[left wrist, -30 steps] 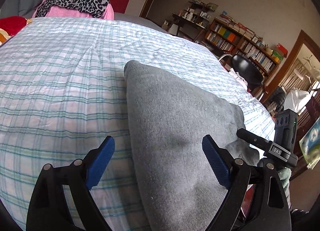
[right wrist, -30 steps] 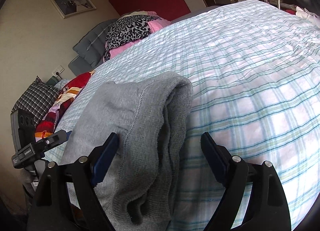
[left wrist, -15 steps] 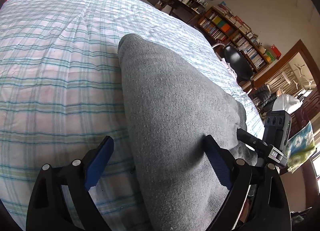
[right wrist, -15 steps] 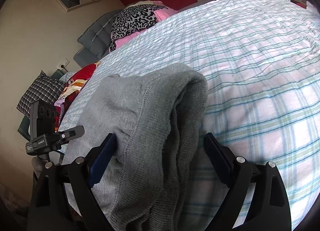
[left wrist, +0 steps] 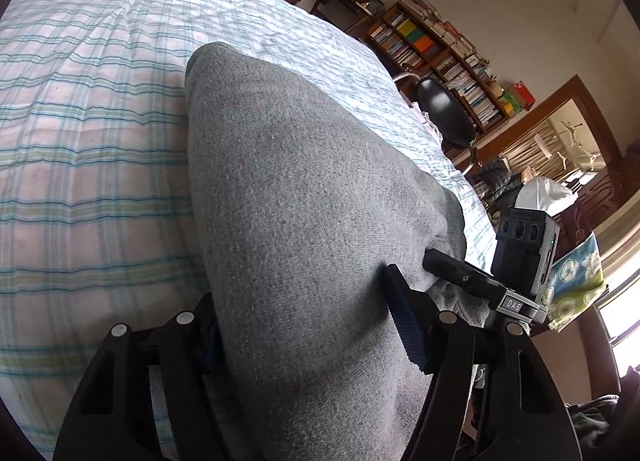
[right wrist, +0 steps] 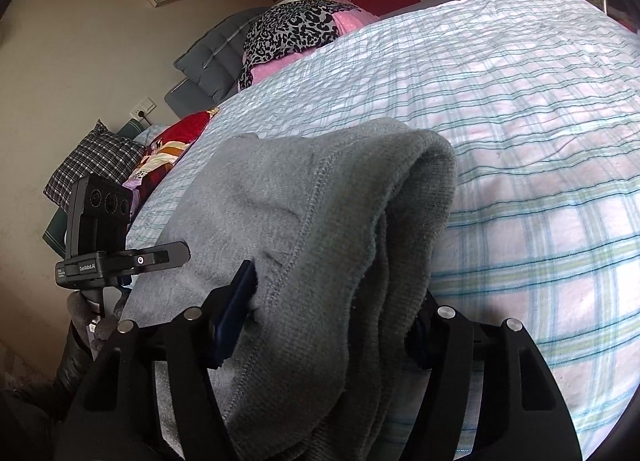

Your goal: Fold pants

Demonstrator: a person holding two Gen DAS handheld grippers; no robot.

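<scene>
Folded grey pants (left wrist: 288, 165) lie along the near edge of a bed with a pale checked sheet (left wrist: 88, 133). My left gripper (left wrist: 300, 301) straddles one end of the bundle. Its jaws are closing, the fabric bulges between them, and the right pad (left wrist: 404, 325) dents the cloth. In the right wrist view the thick ribbed end of the pants (right wrist: 332, 197) sits between the closing jaws of my right gripper (right wrist: 336, 293). Its left pad (right wrist: 236, 301) presses into the fabric and the other pad is hidden under cloth. Each view shows the other gripper's camera block (left wrist: 524, 249) (right wrist: 100, 213) at the far end.
The checked sheet (right wrist: 520, 109) stretches wide beyond the pants. A leopard-print and pink pile (right wrist: 296, 29) and grey pillows (right wrist: 212, 57) lie at the head of the bed. A black chair (left wrist: 444, 113) and bookshelves (left wrist: 432, 49) stand past the bed's far side.
Both grippers' jaws have narrowed from wide apart onto the pants. The left gripper tilted further down and moved in closer over the fabric.
</scene>
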